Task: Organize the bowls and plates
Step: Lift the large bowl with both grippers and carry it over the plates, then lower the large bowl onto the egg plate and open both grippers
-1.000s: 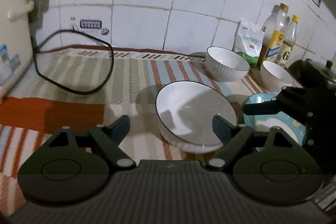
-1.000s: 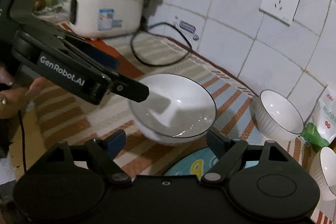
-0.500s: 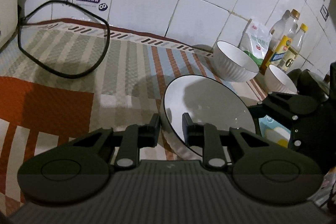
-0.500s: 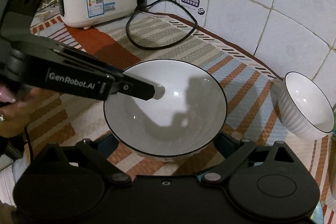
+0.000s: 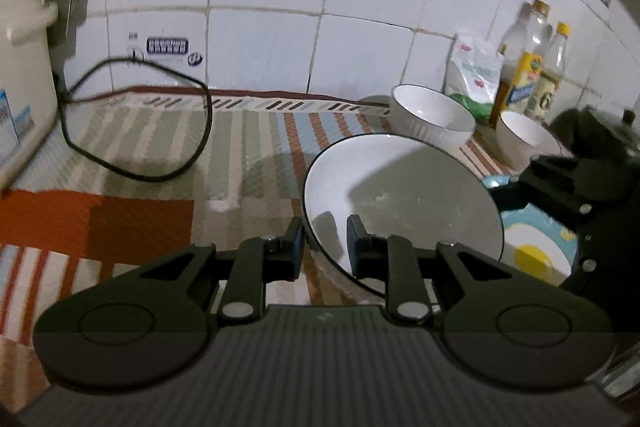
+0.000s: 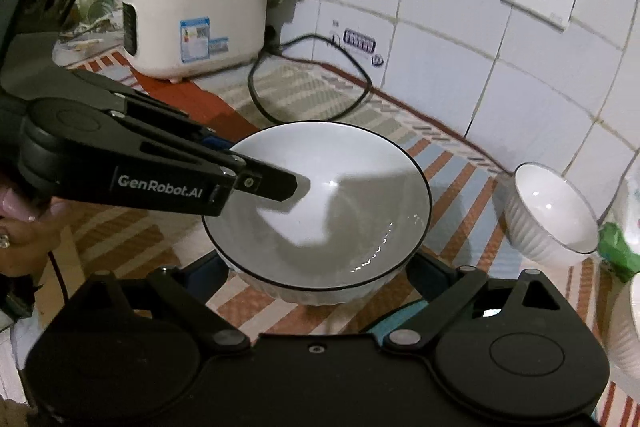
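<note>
At centre frame the left gripper (image 5: 323,241) pinches the near rim of the wide white ceramic bowl with a thin black edge (image 6: 320,203), probably to carry it for stacking, while the right gripper (image 6: 320,273) stands wide around its base (pads apparently not pressing).

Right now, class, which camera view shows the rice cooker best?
The right wrist view: the white rice cooker appears whole, lid and label included. The left wrist view catches only a cropped sliver at its left edge.
</note>
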